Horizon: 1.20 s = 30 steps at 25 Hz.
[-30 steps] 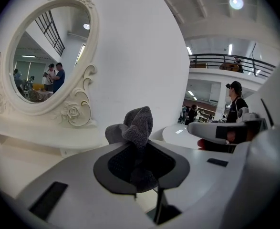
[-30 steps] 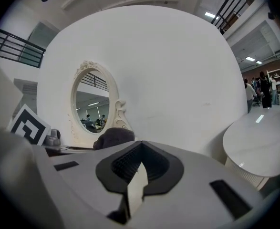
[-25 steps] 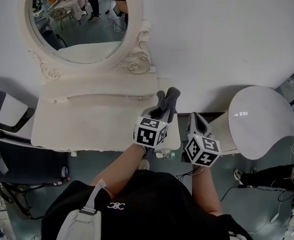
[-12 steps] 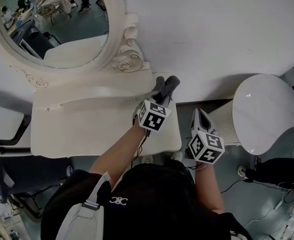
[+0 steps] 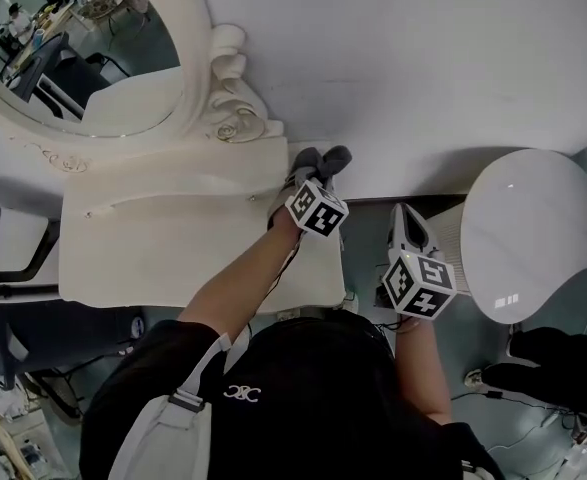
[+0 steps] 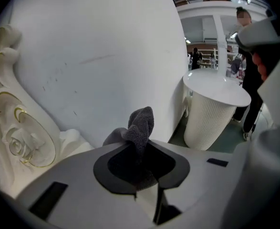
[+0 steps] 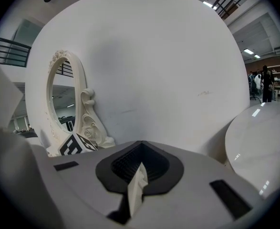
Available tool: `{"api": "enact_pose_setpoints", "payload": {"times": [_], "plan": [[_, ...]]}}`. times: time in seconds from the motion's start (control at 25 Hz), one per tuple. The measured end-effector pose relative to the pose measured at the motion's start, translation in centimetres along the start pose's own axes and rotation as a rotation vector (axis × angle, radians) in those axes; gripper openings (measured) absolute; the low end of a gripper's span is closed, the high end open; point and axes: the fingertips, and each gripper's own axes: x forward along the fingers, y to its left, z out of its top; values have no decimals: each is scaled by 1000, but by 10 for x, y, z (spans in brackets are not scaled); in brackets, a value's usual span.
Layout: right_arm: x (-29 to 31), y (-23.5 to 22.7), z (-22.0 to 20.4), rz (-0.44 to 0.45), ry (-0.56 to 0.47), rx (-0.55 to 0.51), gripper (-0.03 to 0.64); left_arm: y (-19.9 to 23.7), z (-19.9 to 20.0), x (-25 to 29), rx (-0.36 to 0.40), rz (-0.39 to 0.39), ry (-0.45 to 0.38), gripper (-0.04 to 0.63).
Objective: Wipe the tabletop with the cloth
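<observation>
- Step in hand, as we read it: wiping the back right corner of the worktop (image 5: 173, 248), at about 1 o'clock from its centre.
- Left gripper (image 5: 311, 176): fingers clamped on the grey cloth (image 6: 139, 128), with a tuft sticking out past the tips toward the wall.
- The cloth sits at the worktop's far edge, just beside the mirror (image 5: 73, 58) base scroll (we can't tell if it is actually pressing on the surface).
- Right gripper (image 5: 405, 226): fingers together with nothing between them, off the worktop at 3 o'clock, beside the ribbed white stand (image 5: 533, 233).
- Next, in our judgement: press the cloth flat, then sweep from 1 o'clock toward 9 o'clock, since most of the worktop looks unwiped.
- Keep clear of the mirror base on that pass.
</observation>
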Motion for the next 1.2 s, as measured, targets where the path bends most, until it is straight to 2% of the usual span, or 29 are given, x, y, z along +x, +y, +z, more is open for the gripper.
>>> {"api": "enact_pose_setpoints", "payload": {"times": [0.24,0.44,0.6,0.8,0.96,1.2], "plan": [[12,-43,-6,12,42,27,5,8,2,43,176,102,83,66],[17,-66,-6,33,71,38,5,23,6,71,269,131,163,66],[20,-81,-9,45,100,36,5,45,2,88,301,158,261,66],[21,-88,-12,66,117,30,5,46,-10,101,373,134,379,66],[17,-86,-13,82,115,26,5,37,-23,104,437,86,469,66],[6,-83,-14,100,109,24,5,18,-39,89,426,28,546,66]]}}
